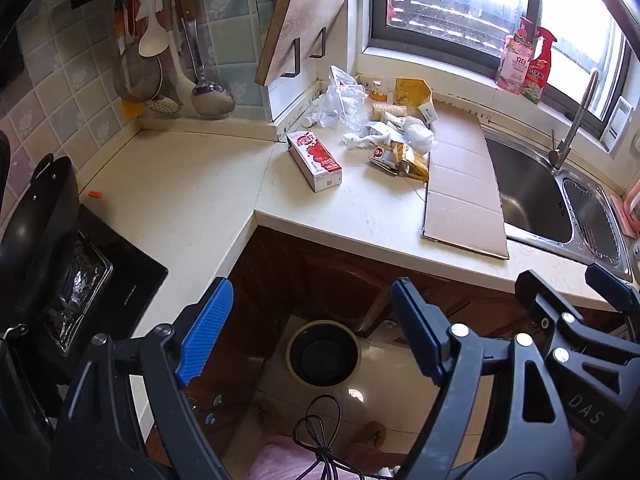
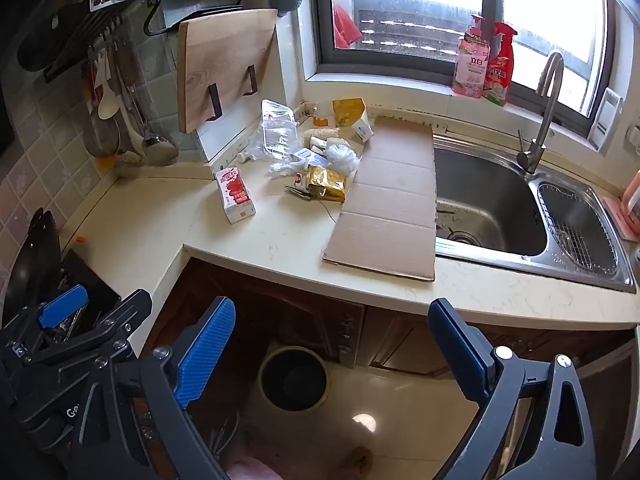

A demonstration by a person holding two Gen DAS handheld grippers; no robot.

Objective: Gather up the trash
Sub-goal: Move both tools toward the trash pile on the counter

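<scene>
both tongs, left gripper (image 1: 308, 332) and right gripper (image 2: 332, 348), gape empty. milk carton (image 1: 315, 160) looks light, stiff; grip its long sides. wrappers (image 1: 404, 156) soft, crinkly.

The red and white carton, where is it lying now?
The red and white carton lies on its side on the counter, left of the trash pile and below the leaning cutting board in both views.

Blown-out daylight floods through the window (image 2: 440, 4), cabinets below lie shadowed, and fisheye bends the edges.
</scene>
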